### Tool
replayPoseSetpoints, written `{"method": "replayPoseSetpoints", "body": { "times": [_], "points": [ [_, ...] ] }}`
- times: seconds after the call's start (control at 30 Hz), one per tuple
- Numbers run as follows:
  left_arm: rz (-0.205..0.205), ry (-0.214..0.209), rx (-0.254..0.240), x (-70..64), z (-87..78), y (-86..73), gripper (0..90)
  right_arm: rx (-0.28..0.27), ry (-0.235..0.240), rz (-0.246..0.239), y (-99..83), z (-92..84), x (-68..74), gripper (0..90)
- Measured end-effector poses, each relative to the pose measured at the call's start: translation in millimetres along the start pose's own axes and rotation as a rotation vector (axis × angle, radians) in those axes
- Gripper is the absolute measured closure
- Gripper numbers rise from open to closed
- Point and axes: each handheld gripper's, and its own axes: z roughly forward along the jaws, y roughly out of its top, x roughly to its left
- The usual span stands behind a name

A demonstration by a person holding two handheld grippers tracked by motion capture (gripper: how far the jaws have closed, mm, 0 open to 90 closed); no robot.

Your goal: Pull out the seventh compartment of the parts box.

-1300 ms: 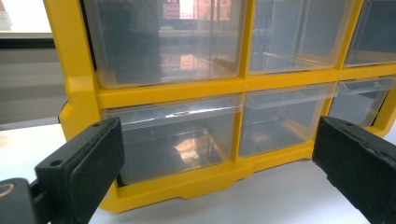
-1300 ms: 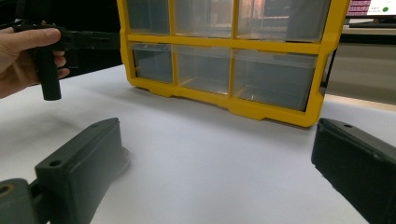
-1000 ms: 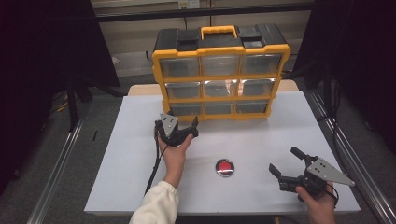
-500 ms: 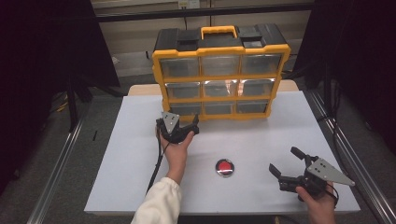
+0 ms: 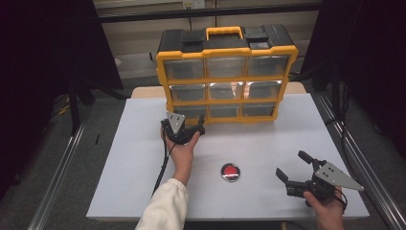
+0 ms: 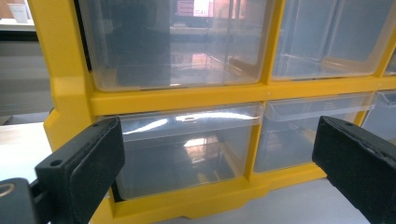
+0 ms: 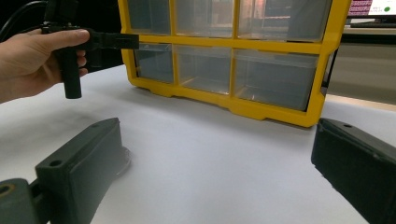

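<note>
A yellow and black organizer (image 5: 225, 76) with clear drawers stands at the back of the white table (image 5: 143, 158). My left gripper (image 5: 201, 123) is held open just in front of its bottom-left drawer (image 5: 187, 111). In the left gripper view the open gripper (image 6: 215, 172) frames that bottom-left drawer (image 6: 182, 149), which looks empty and closed. My right gripper (image 5: 290, 164) rests open at the front right, holding nothing. In the right gripper view the open gripper (image 7: 215, 172) faces the organizer (image 7: 224, 56), with the left gripper (image 7: 112, 41) and its hand at upper left.
A small round red disc with a metal rim (image 5: 230, 171) lies on the table between the two hands, toward the front. A cable (image 5: 163, 163) trails from the left gripper along the forearm. Metal rails (image 5: 62, 172) run beside the table.
My left gripper has edged slightly forward toward the organizer's bottom-left drawer. The right gripper and the red disc have stayed put.
</note>
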Motion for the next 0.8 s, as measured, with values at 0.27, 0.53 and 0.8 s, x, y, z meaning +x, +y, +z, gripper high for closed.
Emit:
{"method": "replayPoseSetpoints", "body": {
  "times": [0.27,0.53,0.8],
  "points": [
    [-0.001,0.013,0.006,1.1,4.5,-3.7,2.9,0.001,0.000,0.000,-0.2,0.1,-0.1,1.7],
    [0.010,0.034,0.011,1.8,8.2,-7.5,3.5,0.002,0.003,-0.005,-0.2,-0.3,-0.6,1.8],
    [0.005,0.042,0.016,3.4,13.5,-12.8,3.6,0.002,0.000,-0.003,-0.1,-0.2,-0.3,2.0]
  ]
}}
